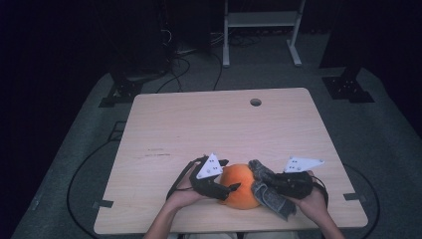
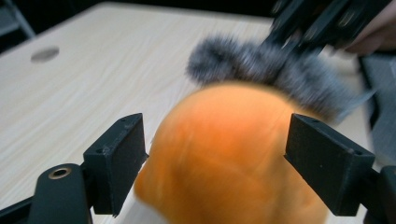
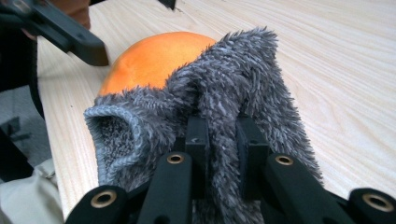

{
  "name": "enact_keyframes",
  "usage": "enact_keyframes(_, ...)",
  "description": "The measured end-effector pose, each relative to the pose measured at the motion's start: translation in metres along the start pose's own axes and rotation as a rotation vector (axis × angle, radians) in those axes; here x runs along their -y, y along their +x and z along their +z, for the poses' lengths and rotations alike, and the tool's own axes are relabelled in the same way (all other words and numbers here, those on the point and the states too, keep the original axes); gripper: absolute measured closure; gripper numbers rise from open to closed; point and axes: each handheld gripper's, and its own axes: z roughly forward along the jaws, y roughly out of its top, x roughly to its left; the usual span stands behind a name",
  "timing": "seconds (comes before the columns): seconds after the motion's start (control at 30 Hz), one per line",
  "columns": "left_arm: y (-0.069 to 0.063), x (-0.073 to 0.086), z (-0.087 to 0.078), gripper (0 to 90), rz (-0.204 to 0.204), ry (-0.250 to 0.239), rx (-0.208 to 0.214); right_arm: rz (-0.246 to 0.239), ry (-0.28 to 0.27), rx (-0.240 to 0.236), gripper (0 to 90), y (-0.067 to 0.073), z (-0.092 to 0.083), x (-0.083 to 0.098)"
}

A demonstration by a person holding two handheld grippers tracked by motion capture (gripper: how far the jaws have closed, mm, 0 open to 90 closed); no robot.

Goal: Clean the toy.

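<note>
An orange ball [image 1: 241,191] rests near the front edge of the wooden table [image 1: 214,124]. A grey fuzzy sock [image 1: 268,198] is draped over its right side. My left gripper [image 1: 229,175] has its jaws on either side of the orange ball [image 2: 224,158], and both pads sit against it. Shut on a fold of the sock [image 3: 233,79], my right gripper [image 3: 223,140] holds it up against the ball [image 3: 149,60]; the sock's mouth gapes to the left. In the high view the right gripper [image 1: 264,181] lies just right of the ball.
A round cable hole [image 1: 256,102] sits near the table's far edge. A white metal frame [image 1: 261,20] and dark stands are on the floor behind the table, with cables [image 1: 184,69] running across the floor. The table's front edge lies close under both hands.
</note>
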Motion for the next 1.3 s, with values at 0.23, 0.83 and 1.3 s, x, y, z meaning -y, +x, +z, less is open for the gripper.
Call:
enact_keyframes(0.23, 0.004, 0.025, 0.009, 20.6, -0.091, 0.068, 0.068, 0.018, 0.084, 0.048, 76.9, -0.011, -0.005, 0.009)
enact_keyframes(0.83, 0.003, 0.027, 0.006, 20.0, -0.012, 0.085, 0.096, 0.081, 0.056, 0.041, 76.9, -0.012, -0.008, 0.006)
enact_keyframes(1.3, 0.006, 0.027, 0.017, 9.4, -0.122, 0.064, 0.134, 0.074, 0.019, -0.048, 76.0, -0.005, -0.005, 0.001)
